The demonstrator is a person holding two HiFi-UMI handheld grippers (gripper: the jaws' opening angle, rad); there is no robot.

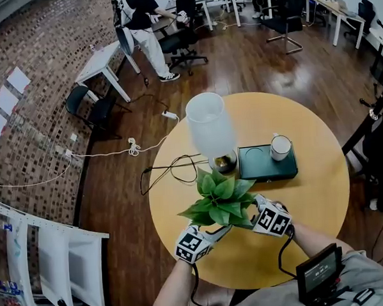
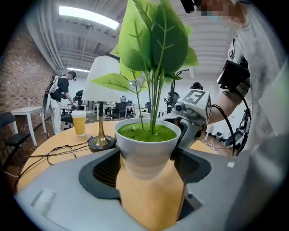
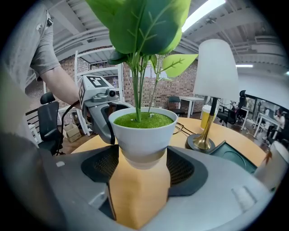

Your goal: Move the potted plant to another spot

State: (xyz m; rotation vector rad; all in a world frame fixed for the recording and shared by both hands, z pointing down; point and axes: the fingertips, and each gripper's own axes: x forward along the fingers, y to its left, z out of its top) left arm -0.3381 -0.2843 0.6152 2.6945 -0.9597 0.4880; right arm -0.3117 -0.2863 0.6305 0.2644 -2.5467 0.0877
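Note:
The potted plant (image 1: 220,202), broad green leaves in a white pot (image 2: 148,149), is over the near part of the round wooden table (image 1: 309,200). My left gripper (image 1: 213,231) and right gripper (image 1: 251,217) meet at it from opposite sides, their tips hidden under the leaves in the head view. In the left gripper view the pot sits between the two dark pads (image 2: 103,169), touching both, with its base a little off the tabletop. The right gripper view shows the same pot (image 3: 142,137) wedged between that gripper's pads (image 3: 180,169). Each gripper sees the other just behind the pot.
A brass-footed lamp with a white shade (image 1: 209,126) stands just beyond the plant. Next to it lies a dark green tray (image 1: 267,163) with a white mug (image 1: 280,147). A black cable (image 1: 167,169) loops off the table's left edge. A cup of orange drink (image 2: 78,122) stands farther back.

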